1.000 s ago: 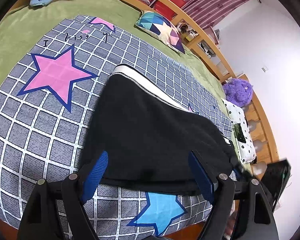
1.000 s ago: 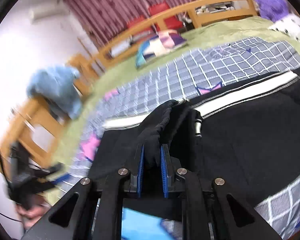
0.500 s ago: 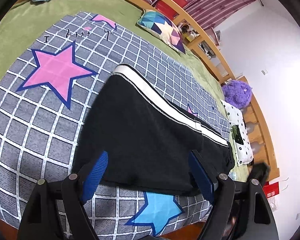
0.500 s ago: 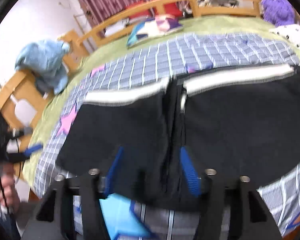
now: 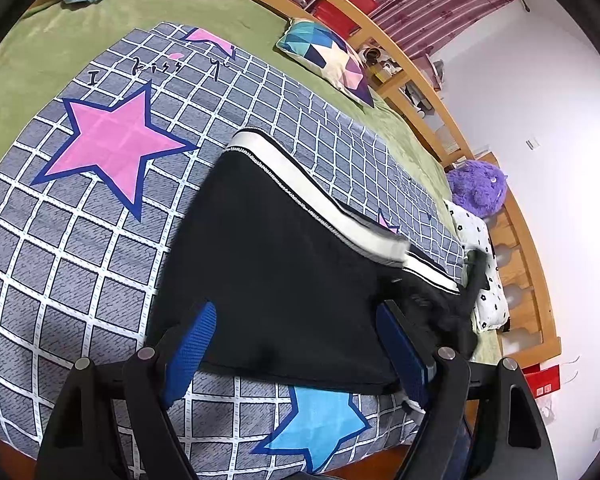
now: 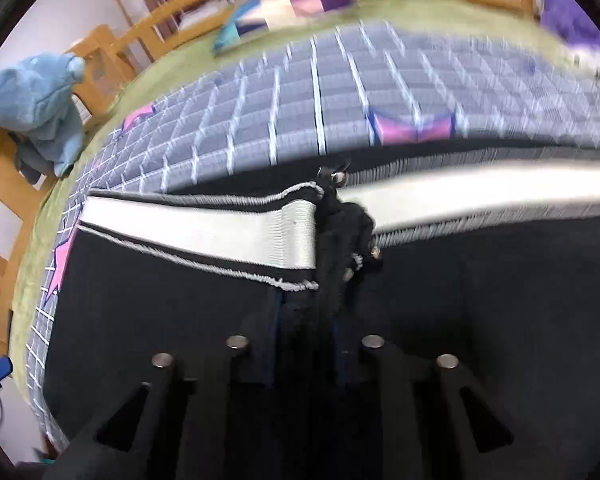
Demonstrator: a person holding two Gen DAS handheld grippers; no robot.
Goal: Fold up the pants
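black pants lie flat on the checked bedspread, white stripe up top. left gripper hovers wide, holding nothing (pads clear of cloth). right gripper has just been closing, now pinching a bunched ridge of the pants.

One pair of black pants lies on one checked bedspread, with two tongs in view. One patterned cushion, one purple plush toy, one blue plush toy.
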